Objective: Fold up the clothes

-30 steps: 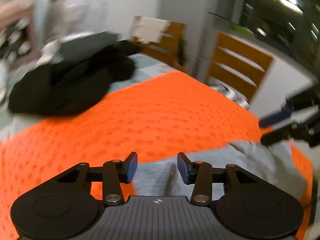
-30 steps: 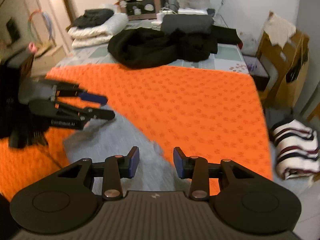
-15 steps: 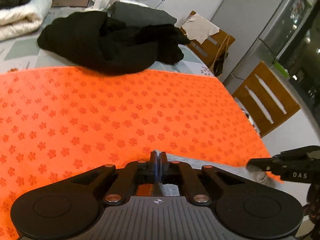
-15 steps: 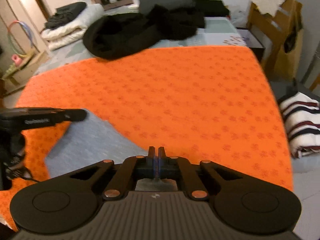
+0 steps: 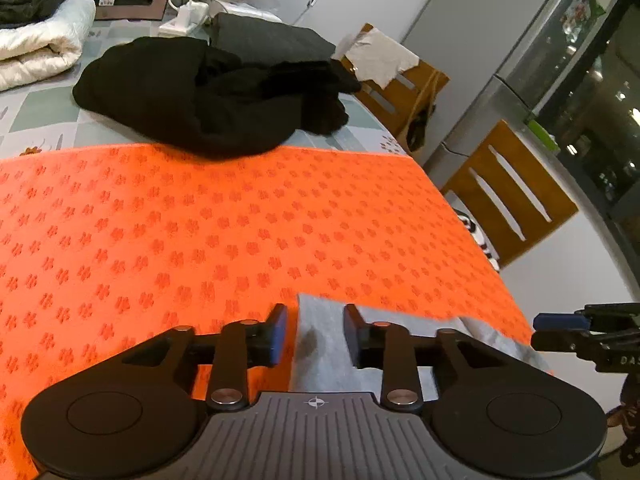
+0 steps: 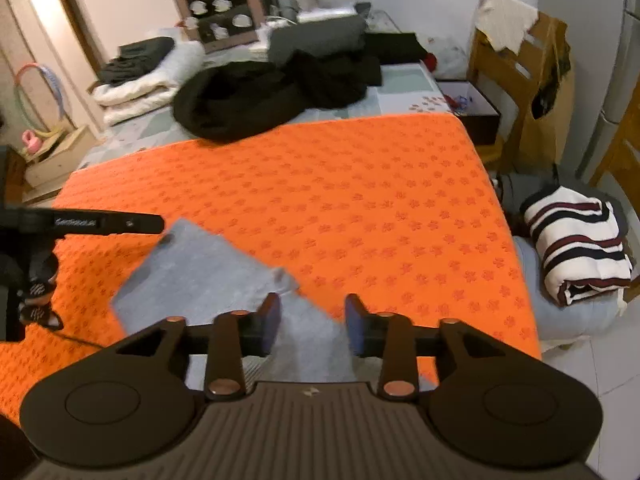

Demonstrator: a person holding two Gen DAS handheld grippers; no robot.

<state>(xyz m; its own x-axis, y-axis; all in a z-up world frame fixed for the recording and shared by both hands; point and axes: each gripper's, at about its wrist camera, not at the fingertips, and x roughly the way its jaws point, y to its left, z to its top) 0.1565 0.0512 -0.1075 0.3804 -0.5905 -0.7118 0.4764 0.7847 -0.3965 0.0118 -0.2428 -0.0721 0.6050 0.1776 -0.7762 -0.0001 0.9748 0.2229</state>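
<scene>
A grey garment (image 6: 200, 276) lies folded flat on the orange cloth (image 6: 320, 192) near the front edge. My right gripper (image 6: 312, 326) is open just above the garment's near right part. My left gripper (image 5: 314, 334) is open over the garment's (image 5: 324, 344) left edge. Nothing sits between either pair of fingers. The right gripper also shows at the right edge of the left wrist view (image 5: 560, 332). The left gripper reaches in from the left of the right wrist view (image 6: 120, 224), its tip at the garment's far corner.
A heap of black clothes (image 5: 208, 96) lies past the orange cloth's far edge, with white bedding (image 5: 36, 52) to the left. Wooden chairs (image 5: 504, 196) stand beside the table. A striped folded garment (image 6: 576, 240) rests low at the right.
Both grippers were shut on the grey garment half a second ago and are now open. The garment now lies flat on the orange cloth.
</scene>
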